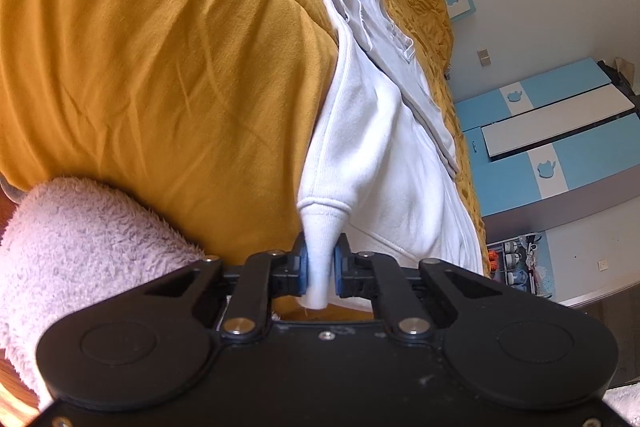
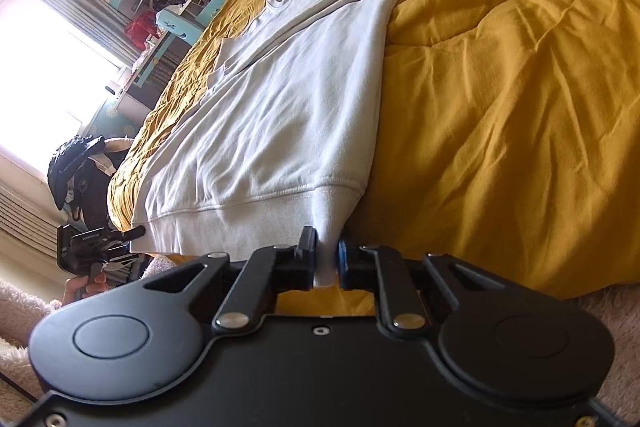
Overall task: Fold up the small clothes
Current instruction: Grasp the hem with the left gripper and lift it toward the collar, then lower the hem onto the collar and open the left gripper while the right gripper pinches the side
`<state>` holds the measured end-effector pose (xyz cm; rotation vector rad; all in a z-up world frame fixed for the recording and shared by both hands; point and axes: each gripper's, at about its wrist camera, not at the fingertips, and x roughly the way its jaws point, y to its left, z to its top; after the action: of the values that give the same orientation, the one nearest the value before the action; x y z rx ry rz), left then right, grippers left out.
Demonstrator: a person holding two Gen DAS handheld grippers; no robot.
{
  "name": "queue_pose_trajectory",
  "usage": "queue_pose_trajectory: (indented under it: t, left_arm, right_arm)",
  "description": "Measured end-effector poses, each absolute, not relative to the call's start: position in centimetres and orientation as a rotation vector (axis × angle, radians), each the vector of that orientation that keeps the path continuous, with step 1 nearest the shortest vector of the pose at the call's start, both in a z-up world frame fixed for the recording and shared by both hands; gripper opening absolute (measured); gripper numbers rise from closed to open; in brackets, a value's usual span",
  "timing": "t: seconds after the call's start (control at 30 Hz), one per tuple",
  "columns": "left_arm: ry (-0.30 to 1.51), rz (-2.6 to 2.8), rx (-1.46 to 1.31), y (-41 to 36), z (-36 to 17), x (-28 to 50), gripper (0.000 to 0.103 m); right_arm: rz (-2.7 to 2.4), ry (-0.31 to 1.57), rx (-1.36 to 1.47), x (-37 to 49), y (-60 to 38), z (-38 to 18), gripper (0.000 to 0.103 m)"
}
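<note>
Left wrist view: left tool [image 1: 320,269] is pinching the white sweatshirt [image 1: 372,163] hem corner
Right wrist view: right tool [image 2: 328,259] is clamping the other corner
Bed [image 2: 500,87]: sweatshirt is lying on the mustard quilt

Blue-and-white wardrobe [image 1: 548,131], mustard-covered bed [image 2: 500,87], bright curtained window [image 2: 44,59].

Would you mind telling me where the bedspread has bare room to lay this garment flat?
The yellow bedspread lies bare beside the white garment, right of its folded edge. Crowded: the near hem, clamped by the left gripper and right gripper.
</note>
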<state>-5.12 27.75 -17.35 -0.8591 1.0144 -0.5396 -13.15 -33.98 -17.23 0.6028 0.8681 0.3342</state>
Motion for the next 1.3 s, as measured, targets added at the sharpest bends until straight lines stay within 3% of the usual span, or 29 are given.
queue_pose_trajectory:
  t: [0.3, 0.67, 1.0, 1.3]
  left_arm:
    - [0.938, -0.618, -0.955, 27.7, -15.4, -5.0, 0.001]
    - [0.660, -0.779, -1.096, 25.5, -10.9, 0.0, 0.001]
    - [0.541, -0.815, -1.061, 22.9, -6.8, 15.1, 0.001]
    - [0.579, -0.717, -1.005, 19.8, -8.5, 32.0, 0.001]
  right_arm:
    - [0.363, 0.834, 0.637, -13.4, -34.3, -15.7, 0.010]
    - [0.444, 0.559, 0.943, -10.4, -36.6, -13.1, 0.009]
    - [0.359, 0.360, 0.977, -0.5, -40.5, -9.2, 0.009]
    - [0.249, 0.368, 0.923, 15.4, -43.1, -8.8, 0.009]
